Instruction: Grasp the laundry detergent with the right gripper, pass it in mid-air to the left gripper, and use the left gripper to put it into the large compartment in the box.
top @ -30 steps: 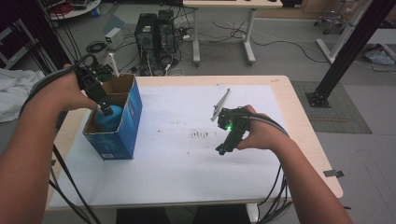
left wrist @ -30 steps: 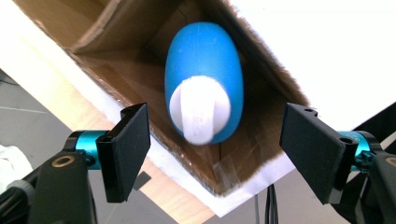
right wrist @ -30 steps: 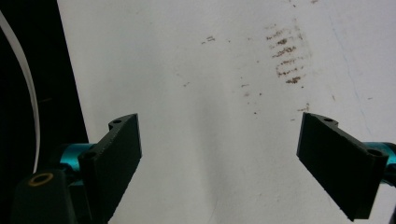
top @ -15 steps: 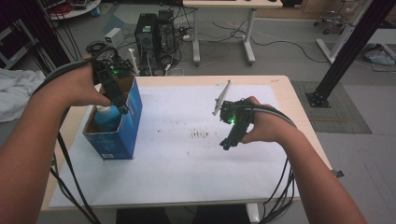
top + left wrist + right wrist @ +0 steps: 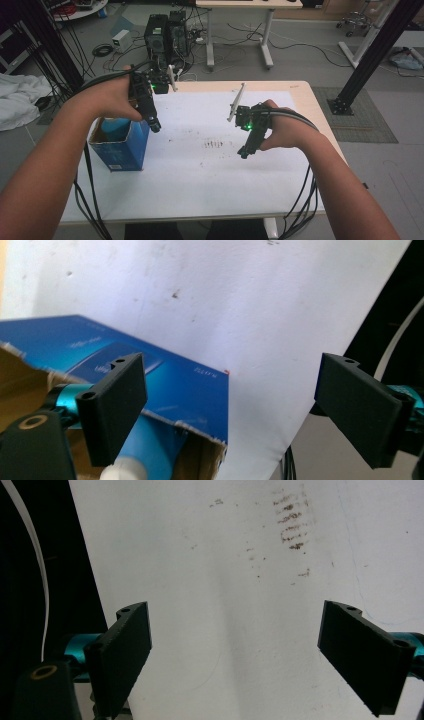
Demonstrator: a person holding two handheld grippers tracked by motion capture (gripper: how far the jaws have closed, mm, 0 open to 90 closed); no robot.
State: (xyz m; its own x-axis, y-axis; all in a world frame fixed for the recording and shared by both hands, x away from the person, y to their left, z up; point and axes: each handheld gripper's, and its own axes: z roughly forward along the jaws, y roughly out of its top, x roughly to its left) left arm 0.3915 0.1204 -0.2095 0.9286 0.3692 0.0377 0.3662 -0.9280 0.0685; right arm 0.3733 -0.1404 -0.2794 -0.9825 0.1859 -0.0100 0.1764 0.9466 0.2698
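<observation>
High view: the left gripper hangs above the right wall of an open blue carton at the left side of the white table sheet. A blue tube with a white cap stands inside the carton, in its far half. In the left gripper view the jaws stand wide apart and have just been opening; nothing lies between them, and the tube's cap sits below the left jaw, clear of its pad. The right gripper hovers over the middle of the sheet, just right of a patch of dark smudges, its jaws also wide and empty, well apart from the carton.

Probable risks: the carton is light cardboard with a torn rim, so a jaw catching that rim on withdrawal could drag or tip it. The tube appears to lean loosely inside and may topple if the carton is nudged. The trailing cables run just beside the carton and could snag it.
</observation>
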